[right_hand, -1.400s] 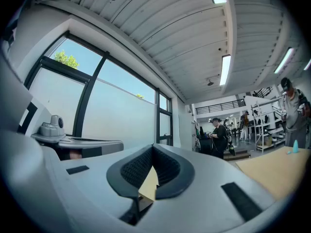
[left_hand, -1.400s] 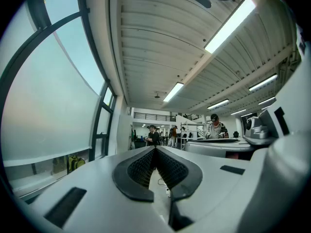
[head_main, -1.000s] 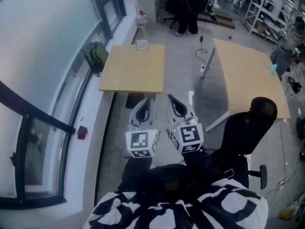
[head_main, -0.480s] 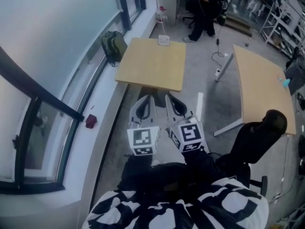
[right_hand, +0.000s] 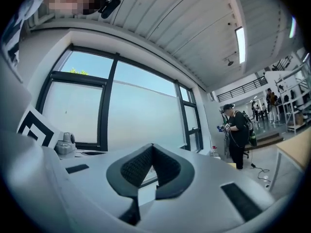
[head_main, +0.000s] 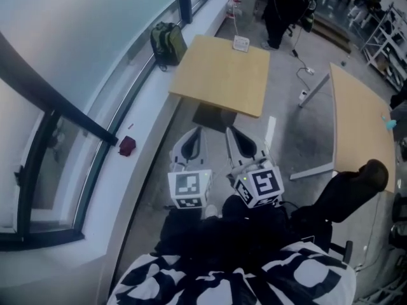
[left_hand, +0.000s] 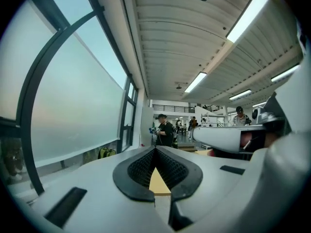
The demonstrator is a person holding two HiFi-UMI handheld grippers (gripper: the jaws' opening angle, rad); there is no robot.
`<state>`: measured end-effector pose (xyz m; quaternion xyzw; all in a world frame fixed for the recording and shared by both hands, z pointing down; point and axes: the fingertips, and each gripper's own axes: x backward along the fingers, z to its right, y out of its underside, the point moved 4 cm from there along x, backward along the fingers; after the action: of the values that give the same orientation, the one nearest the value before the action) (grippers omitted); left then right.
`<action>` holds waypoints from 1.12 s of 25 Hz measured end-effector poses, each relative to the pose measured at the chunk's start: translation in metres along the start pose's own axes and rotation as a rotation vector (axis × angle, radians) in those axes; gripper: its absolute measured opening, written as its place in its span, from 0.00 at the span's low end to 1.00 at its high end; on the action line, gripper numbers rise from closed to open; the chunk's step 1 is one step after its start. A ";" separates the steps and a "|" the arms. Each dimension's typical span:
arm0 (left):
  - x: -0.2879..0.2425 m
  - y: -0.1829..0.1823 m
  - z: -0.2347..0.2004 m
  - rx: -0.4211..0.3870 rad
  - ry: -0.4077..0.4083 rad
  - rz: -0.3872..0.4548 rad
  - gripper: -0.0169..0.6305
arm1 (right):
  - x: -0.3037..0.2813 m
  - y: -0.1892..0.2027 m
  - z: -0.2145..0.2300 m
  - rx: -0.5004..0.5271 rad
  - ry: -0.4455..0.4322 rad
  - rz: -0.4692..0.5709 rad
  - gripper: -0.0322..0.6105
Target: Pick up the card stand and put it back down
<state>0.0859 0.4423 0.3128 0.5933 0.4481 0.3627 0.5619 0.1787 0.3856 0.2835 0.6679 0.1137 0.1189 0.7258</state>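
Progress: nothing done yet tbh. The card stand (head_main: 240,42) sat untouched and I was well short of the table (head_main: 210,88).
Card stand: small white thing at the far edge of that wooden table, toward its right corner, well apart from both tongs.
Left tongs (head_main: 196,133): jaws pressed together with nothing between them, pointing level toward the table.
Right tongs (head_main: 233,133): same deal, closed and empty, just beside the left one.
Left to do: pretty much all of it, I reckoned. Get close, open a pair of jaws, grab the stand, lift it, set it back down.
Around: a green backpack (head_main: 166,43) was by the window near the table's left corner, a red thing (head_main: 127,145) on the sill, and a bottle (head_main: 236,5) beyond the stand. A second table (head_main: 362,126) and a black chair (head_main: 346,192) were off to my right.
In the way: the tabletop held only the stand, but it was on the far side, so I figured a long reach across or a walk round. A person (head_main: 286,5) stood just past that edge.
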 end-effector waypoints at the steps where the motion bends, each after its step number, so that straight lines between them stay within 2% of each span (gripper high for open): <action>1: -0.003 0.001 0.000 0.008 0.007 0.000 0.03 | -0.003 0.001 0.005 0.004 0.010 -0.005 0.08; 4: -0.017 0.001 -0.001 0.013 0.014 0.014 0.03 | -0.018 0.007 0.018 0.014 0.020 -0.028 0.08; 8: -0.045 -0.002 -0.017 0.015 0.013 0.035 0.03 | -0.055 0.014 0.024 0.048 -0.034 -0.058 0.08; 12: -0.098 -0.017 -0.029 -0.017 -0.002 0.066 0.03 | -0.100 0.008 0.047 0.074 -0.082 -0.046 0.08; 15: -0.146 -0.039 -0.026 -0.046 0.014 0.090 0.03 | -0.134 -0.005 0.075 0.088 -0.088 -0.096 0.08; 20: -0.211 -0.071 -0.007 -0.072 0.059 0.166 0.03 | -0.164 -0.046 0.129 0.117 -0.054 0.006 0.08; 24: -0.249 -0.073 0.007 -0.090 0.088 0.170 0.03 | -0.180 -0.038 0.172 0.212 -0.086 0.078 0.08; 28: -0.286 -0.057 0.007 -0.086 0.127 0.127 0.03 | -0.192 -0.023 0.202 0.158 -0.059 0.050 0.08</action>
<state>-0.0107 0.1698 0.2766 0.5715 0.4282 0.4534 0.5334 0.0630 0.1311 0.2788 0.7288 0.0844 0.1080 0.6709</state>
